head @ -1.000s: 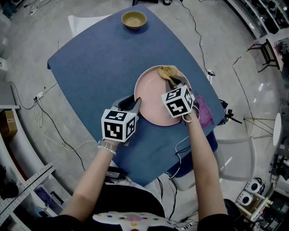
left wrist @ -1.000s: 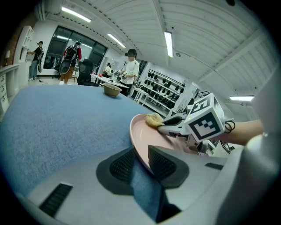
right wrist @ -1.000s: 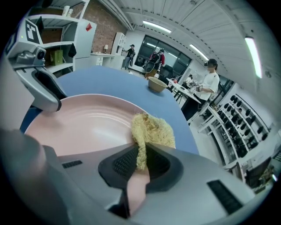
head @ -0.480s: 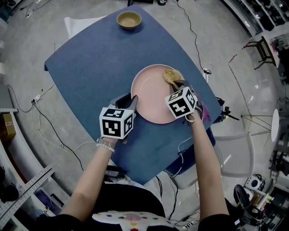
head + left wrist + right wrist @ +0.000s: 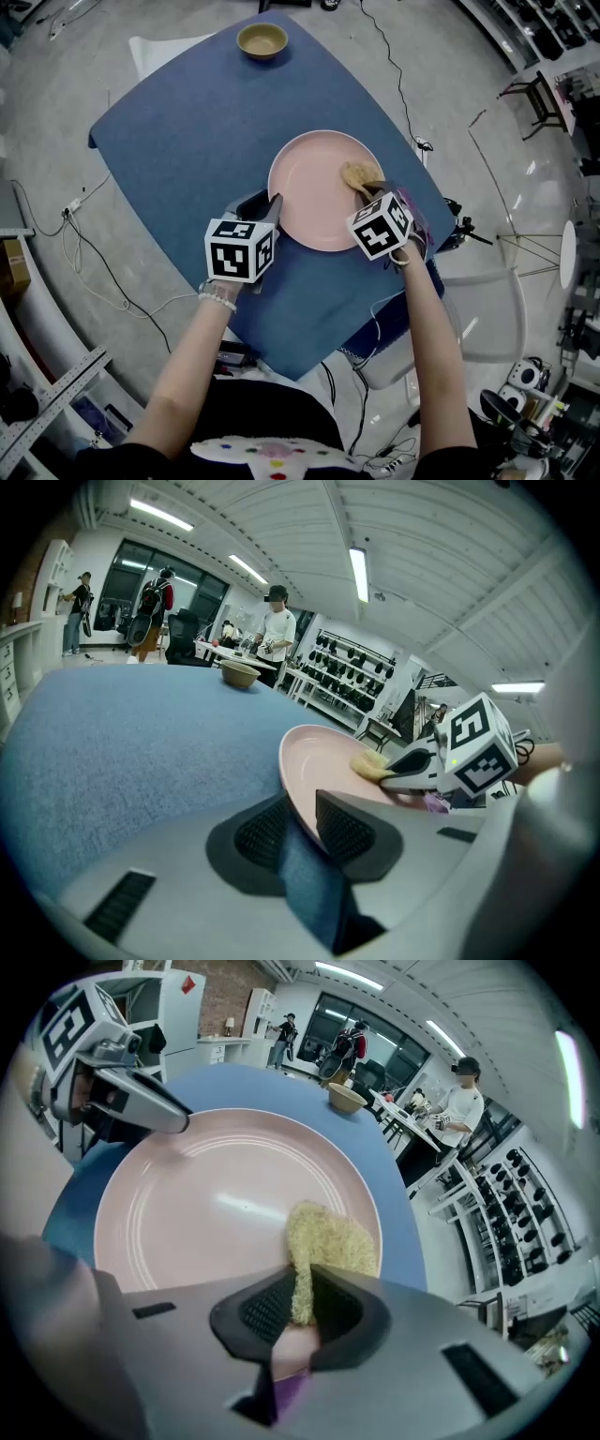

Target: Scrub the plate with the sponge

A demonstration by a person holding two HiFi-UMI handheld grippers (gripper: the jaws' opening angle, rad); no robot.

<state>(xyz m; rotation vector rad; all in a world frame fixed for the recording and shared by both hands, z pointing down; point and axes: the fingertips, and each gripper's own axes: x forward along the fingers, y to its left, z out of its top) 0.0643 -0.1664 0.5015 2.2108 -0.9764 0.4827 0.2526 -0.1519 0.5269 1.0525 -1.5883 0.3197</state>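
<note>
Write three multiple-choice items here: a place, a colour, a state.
1. The small round tan bowl stands: A at the cloth-covered table's far edge; B at its near corner; C on the floor.
2. The cloth is: A red; B white; C blue.
3. The right gripper's fingers: A stand open; B pinch the yellow fibrous sponge; C pinch the bowl.
1 A, it sits farthest from the person. 2 C, blue in every view. 3 B, sponge shows between the fingers.

One plate (image 5: 309,202), one sponge (image 5: 355,175), one bowl (image 5: 262,40) at twelve o'clock, one table (image 5: 187,131); grippers two: left gripper (image 5: 269,206), right gripper (image 5: 369,191).
</note>
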